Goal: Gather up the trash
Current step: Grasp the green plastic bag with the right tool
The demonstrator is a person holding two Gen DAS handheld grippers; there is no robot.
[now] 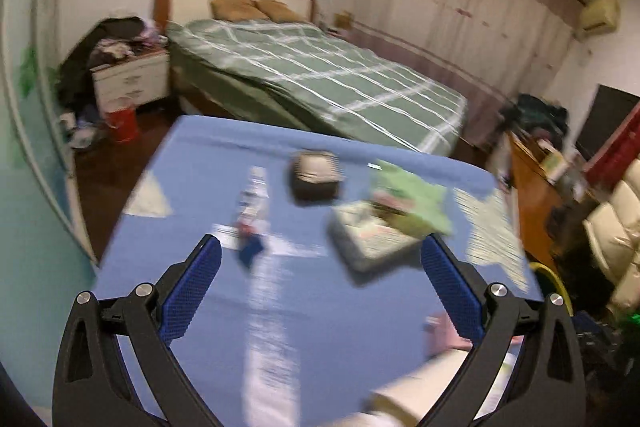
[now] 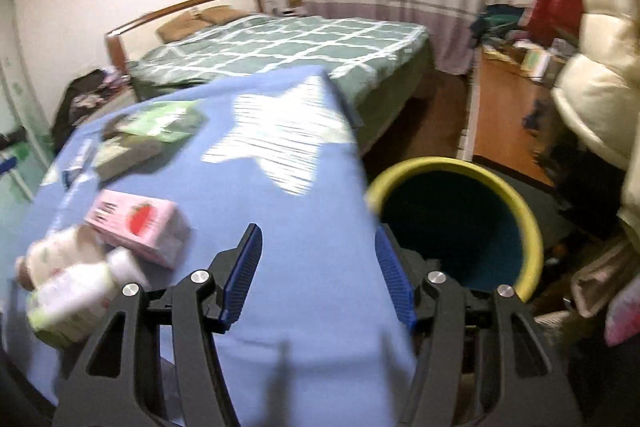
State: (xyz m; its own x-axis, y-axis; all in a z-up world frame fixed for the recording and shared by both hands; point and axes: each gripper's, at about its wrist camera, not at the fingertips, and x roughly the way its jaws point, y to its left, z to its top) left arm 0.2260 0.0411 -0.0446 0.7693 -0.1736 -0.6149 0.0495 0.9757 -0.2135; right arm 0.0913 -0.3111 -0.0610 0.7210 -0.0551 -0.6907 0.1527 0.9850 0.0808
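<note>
The table [image 2: 304, 287] is covered in light blue cloth with white scribbled star shapes. A pink carton [image 2: 140, 227] carries a red strawberry print. The bin [image 2: 532, 223] has a yellow rim and dark teal inside. The bed [image 1: 320, 79] wears a green cover crossed by white lines, with tan pillows [image 1: 252, 9]. The bucket [image 1: 122, 123] is red. Both grippers are black with blue textured pads [image 1: 192, 291].

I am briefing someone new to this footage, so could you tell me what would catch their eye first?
A blue cloth with white stars covers the table, littered with a pink strawberry carton and white bottle at its near left. A yellow-rimmed bin stands beside its right edge, with a green-checked bed behind.
</note>
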